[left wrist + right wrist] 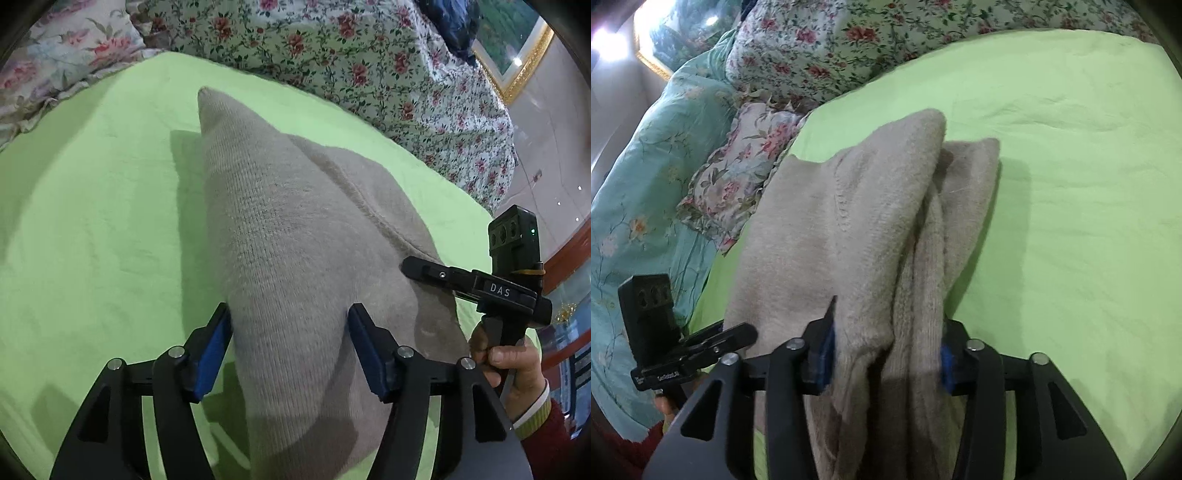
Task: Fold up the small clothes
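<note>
While both grippers hold up one garment, the scene reads so:
Garment: a beige knitted woollen piece [295, 236], bunched in folds and lifted over the light green bedsheet [92, 221], its far end trailing on the sheet.
Left gripper [290, 332]: jaws about half apart, blue pads pressed on both sides of a thick fold of the knit.
Right gripper [886, 343]: jaws partly apart, closed on gathered folds of the same knit.
Surroundings: floral quilt [351, 55] behind; turquoise flowered blanket [646, 166] beside the sheet.
Hand: a hand [513, 362] with red sleeve grips the right gripper's handle.
</note>
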`<state>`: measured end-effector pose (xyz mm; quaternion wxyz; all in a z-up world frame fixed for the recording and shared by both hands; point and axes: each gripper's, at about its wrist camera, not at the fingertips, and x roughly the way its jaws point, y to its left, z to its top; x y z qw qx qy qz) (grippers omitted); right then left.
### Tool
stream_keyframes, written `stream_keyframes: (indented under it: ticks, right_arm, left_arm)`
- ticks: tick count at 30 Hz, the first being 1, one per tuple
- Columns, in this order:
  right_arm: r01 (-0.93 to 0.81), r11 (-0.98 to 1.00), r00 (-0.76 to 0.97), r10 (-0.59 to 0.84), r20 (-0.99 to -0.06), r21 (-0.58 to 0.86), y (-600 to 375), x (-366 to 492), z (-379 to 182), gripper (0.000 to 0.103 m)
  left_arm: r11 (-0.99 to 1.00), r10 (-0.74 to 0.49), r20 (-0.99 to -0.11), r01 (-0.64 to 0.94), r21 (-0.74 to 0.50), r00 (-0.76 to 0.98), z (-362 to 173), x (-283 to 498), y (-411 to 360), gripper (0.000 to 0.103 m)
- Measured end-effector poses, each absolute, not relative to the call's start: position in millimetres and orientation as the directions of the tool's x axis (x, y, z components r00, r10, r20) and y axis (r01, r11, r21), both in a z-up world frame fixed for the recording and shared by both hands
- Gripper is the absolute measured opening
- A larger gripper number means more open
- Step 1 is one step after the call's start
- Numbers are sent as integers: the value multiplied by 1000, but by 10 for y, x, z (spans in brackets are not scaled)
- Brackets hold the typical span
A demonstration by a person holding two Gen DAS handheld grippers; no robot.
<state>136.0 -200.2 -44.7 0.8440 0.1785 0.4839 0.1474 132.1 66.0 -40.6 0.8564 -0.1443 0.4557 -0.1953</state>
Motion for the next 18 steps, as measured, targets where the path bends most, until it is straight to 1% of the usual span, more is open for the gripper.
stream_keyframes:
  ticks: [3,8,9,10,12,15,16,17,18]
  right_arm:
    - [-58,907,528,383,-758,418,-2056,1245,-312,51]
    - [-58,922,600,339,-724,383,-2064,1186,-68,51]
    - [-63,923,600,339,-725,379,-2035,1232,-49,51]
    - [-65,924,598,339,-727,377,-2012,1270,-49,50]
    - [-74,925,588,342,-733,373,-1947,1364,-71,43]
    - [-68,930,568,334,-752,362,-1880,1486,-149,41]
    - [-62,931,560,330,-760,359,-1868,1525,-176,37]
    - [-58,932,554,329,-764,359,-1859,1556,-196,18]
    - [-58,931,548,331,-768,359,-1853,1591,-205,11]
  left_arm:
    - [883,-460,-709,192,-428,534,-322,1218,772,68]
    - [889,-432,-691,146,-434,579,-240,1102,961,68]
    - [894,-421,-694,137,-426,584,-240,1090,976,66]
    - [903,-403,-703,128,-411,587,-245,1075,976,66]
    - [909,-391,-709,124,-399,586,-256,1034,965,66]
    - [903,-404,-713,127,-410,574,-310,1035,929,65]
    - [903,-406,-717,127,-411,567,-341,1040,909,63]
    - [902,-409,-721,126,-413,559,-368,1058,881,58]
    - [897,-421,-725,131,-422,545,-395,1076,848,49]
